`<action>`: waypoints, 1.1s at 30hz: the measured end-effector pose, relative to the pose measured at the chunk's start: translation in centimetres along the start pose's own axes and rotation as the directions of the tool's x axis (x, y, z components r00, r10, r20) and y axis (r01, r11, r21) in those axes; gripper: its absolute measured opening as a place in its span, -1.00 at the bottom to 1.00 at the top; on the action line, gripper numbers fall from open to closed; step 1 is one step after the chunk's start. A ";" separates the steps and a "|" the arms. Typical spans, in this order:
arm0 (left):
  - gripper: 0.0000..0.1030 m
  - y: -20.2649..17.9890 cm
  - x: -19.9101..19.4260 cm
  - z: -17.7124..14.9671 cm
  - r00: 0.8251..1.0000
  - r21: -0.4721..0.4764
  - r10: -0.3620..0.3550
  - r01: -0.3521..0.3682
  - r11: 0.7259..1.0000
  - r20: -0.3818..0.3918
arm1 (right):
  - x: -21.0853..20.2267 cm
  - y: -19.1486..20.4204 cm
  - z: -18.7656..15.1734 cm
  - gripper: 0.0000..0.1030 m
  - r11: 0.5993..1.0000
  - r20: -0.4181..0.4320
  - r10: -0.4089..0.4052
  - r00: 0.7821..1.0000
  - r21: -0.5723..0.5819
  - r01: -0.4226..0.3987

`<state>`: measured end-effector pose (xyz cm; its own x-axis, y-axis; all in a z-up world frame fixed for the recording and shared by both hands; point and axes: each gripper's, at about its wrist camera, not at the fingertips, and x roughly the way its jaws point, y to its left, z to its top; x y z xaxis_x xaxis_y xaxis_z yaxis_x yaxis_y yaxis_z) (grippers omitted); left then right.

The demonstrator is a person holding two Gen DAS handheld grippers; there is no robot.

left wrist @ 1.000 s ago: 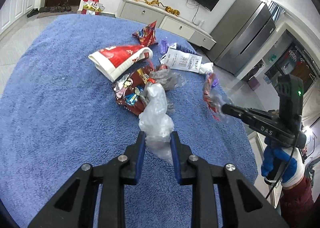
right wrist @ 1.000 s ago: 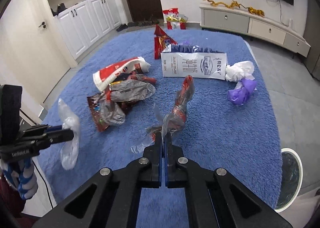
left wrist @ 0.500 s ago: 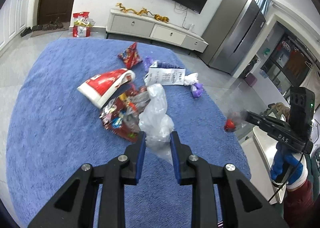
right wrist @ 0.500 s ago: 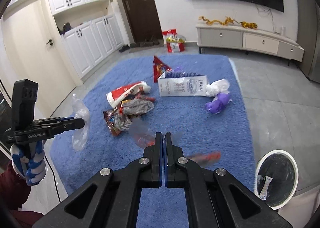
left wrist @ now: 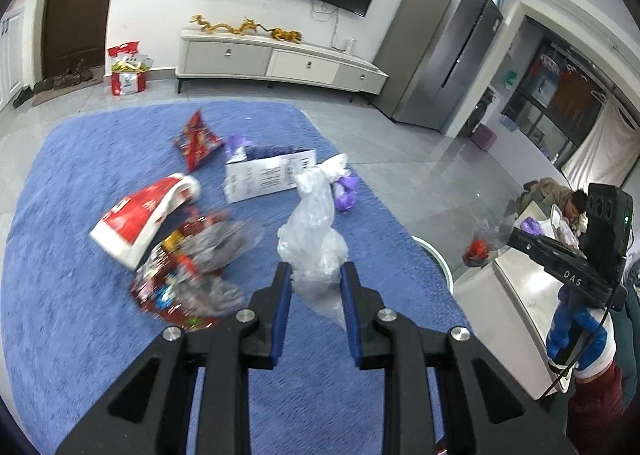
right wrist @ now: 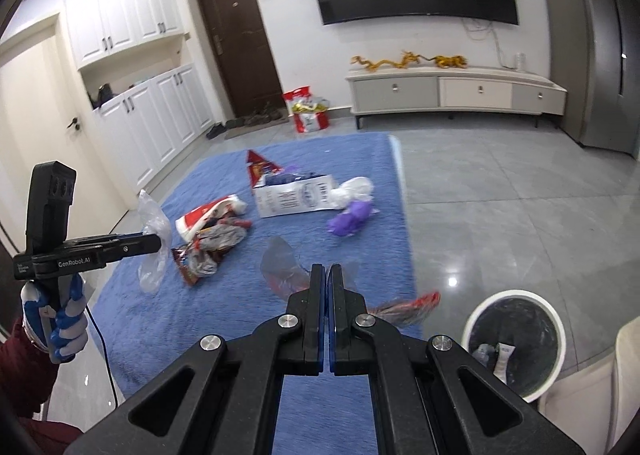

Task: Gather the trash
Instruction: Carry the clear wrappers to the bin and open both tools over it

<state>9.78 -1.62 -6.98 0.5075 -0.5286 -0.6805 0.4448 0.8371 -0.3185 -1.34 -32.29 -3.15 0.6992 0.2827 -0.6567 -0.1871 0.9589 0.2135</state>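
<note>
My left gripper (left wrist: 314,275) is shut on a crumpled clear plastic bag (left wrist: 312,227) and holds it above the blue rug (left wrist: 60,295). It also shows in the right wrist view (right wrist: 154,243). My right gripper (right wrist: 329,275) is shut on a clear and red wrapper (right wrist: 404,305) that hangs blurred past its tips; the wrapper also shows in the left wrist view (left wrist: 478,249). A white round trash bin (right wrist: 516,343) with a dark liner stands on the floor at lower right, beside the rug. More trash lies on the rug: a red and white bag (left wrist: 144,211), snack wrappers (left wrist: 192,267), a white carton (left wrist: 268,175), a purple wad (left wrist: 346,191).
A red snack packet (left wrist: 196,141) lies at the rug's far side. A white TV cabinet (right wrist: 456,93) stands along the back wall, a grey fridge (left wrist: 444,59) at right. Grey tiled floor (right wrist: 500,207) surrounds the rug. A pale sofa edge (right wrist: 624,387) is beside the bin.
Both grippers have risen and pulled back from the rug with their trash. The right gripper swung right, bringing the bin into view near it. The left still holds the clear bag.
</note>
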 end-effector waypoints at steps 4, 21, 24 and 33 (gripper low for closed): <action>-0.55 -2.4 1.9 1.5 1.000 0.039 -0.016 0.016 0.999 -0.017 | -0.7 -2.3 -0.5 -0.98 0.999 0.008 -0.023 1.000 0.035 0.022; -0.55 -20.0 17.6 7.7 0.978 0.294 -0.051 0.110 0.949 -0.201 | -0.4 -17.5 -4.4 -0.98 0.949 -0.006 -0.140 0.990 0.285 0.136; -0.55 -22.8 21.4 8.0 0.968 0.320 -0.038 0.119 0.940 -0.247 | 0.7 -20.6 -5.2 -0.98 0.929 -0.031 -0.159 0.987 0.332 0.160; -0.53 -28.2 32.2 6.6 0.933 0.346 0.028 0.105 0.932 -0.359 | 6.4 -27.7 -8.0 -0.95 0.870 -0.148 -0.193 0.970 0.432 0.239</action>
<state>18.45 -43.16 -15.59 0.2212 -0.4188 -0.8807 0.7231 0.6764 -0.1400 2.80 -56.84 -19.06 0.6121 0.0931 -0.7853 0.3023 0.8901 0.3411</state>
